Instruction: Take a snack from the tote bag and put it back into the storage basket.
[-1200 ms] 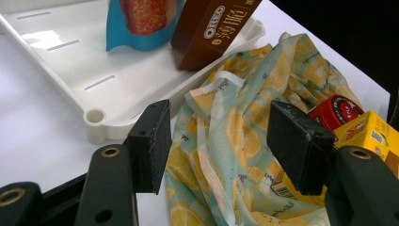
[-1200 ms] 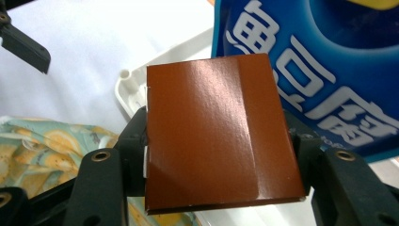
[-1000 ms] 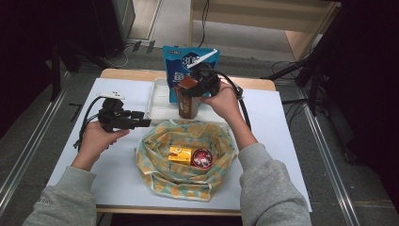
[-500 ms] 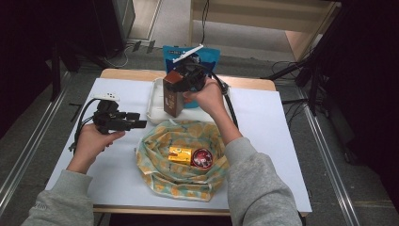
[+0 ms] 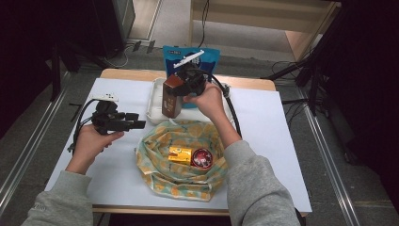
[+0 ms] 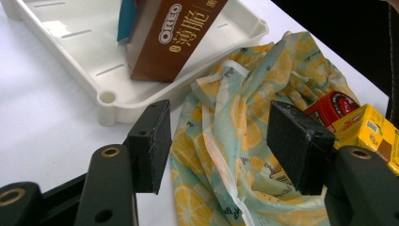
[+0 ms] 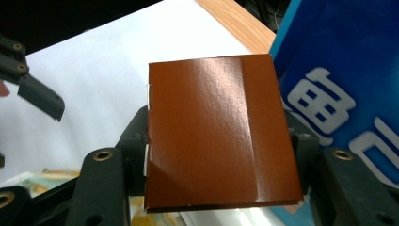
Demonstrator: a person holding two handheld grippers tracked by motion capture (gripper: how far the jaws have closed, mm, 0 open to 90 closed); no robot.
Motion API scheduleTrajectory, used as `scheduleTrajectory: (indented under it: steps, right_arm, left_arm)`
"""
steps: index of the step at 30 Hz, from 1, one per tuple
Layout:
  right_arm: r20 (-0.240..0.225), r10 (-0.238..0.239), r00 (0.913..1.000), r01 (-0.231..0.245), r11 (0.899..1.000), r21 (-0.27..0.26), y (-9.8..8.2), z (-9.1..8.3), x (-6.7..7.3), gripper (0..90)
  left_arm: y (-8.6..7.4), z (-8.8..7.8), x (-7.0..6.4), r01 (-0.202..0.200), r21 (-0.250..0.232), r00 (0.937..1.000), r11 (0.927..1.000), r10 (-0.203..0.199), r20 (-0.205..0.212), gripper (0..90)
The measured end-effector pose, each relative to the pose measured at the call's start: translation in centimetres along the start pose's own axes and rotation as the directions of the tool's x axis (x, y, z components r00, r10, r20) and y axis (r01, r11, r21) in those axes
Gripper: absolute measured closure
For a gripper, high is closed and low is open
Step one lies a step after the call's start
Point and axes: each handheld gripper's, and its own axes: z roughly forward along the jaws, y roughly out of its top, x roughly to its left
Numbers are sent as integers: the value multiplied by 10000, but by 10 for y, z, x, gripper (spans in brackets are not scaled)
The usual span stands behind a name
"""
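Right gripper (image 5: 181, 87) reaches forward over the white tray (image 5: 155, 101), jaws clamped on one brown biscuit box (image 5: 171, 96), held upright with its lower end in the tray. Left gripper (image 5: 134, 120) is level over the table, jaws apart, empty. Cloth bag (image 5: 181, 160) holds one yellow box (image 5: 180, 154) and one red tin (image 5: 202, 158). One blue pouch (image 5: 207, 59) stands behind.

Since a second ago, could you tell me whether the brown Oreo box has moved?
Yes. In the high view the brown Oreo box, clamped in the right gripper, has shifted left, from beside the white tray to over it.
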Motion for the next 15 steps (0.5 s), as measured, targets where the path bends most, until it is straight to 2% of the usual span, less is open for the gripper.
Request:
scheduleTrajectory:
  steps: [4, 15]
  right_arm:
    - [-32, 149, 9999, -150, 9998, -92, -8, -6, -3, 441]
    - [-118, -22, 9999, 20, 9999, -128, -26, -20, -9, 444]
  left_arm:
    - [0, 1, 0, -35, 11, 10000, 10000, 35, 11, 407]
    - [0, 4, -1, -86, 99, 9999, 9999, 85, 55, 407]
